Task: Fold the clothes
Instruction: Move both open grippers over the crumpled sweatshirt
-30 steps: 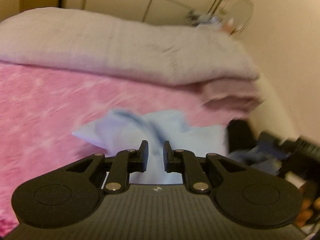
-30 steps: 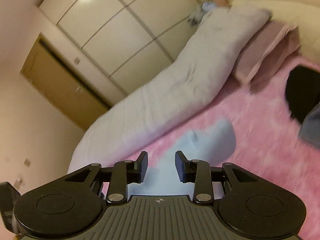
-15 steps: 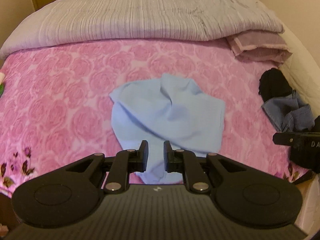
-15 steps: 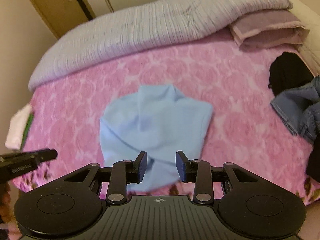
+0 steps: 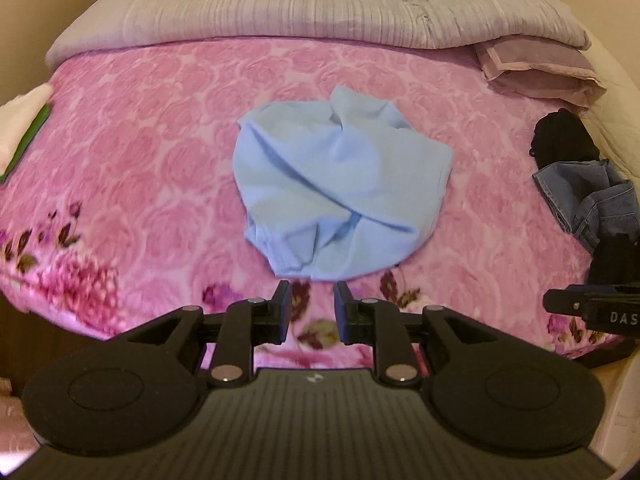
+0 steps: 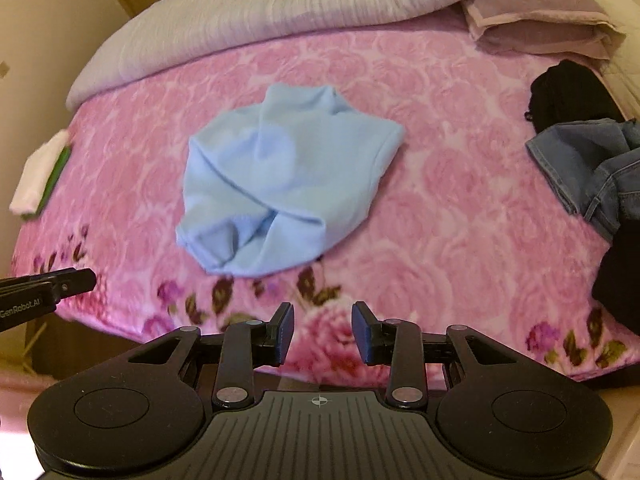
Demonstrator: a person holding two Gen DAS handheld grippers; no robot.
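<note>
Garment in hand: a crumpled light-blue soft knit garment [image 5: 340, 184] lies in a loose heap near the middle of the pink rose-patterned plush blanket [image 5: 140, 168]; no neat fold shows in it yet.
Left gripper [image 5: 309, 308]: jaws opening, nothing between them, hovering above the blanket's near edge just short of the blue heap.
Right gripper [image 6: 322, 330]: jaws parted to a middling gap, empty, also over the near edge (its tip shows at the right of the left view).
Done so far: a folded white cloth with a green band [image 6: 40, 176] sits at the left edge, possibly a finished piece (I cannot be sure).
Left to do: spread and fold the blue garment; then likely the rumpled blue denim piece [image 6: 592, 168] and the black bundle [image 6: 568, 92] at the right.
Judged progress: early.
</note>
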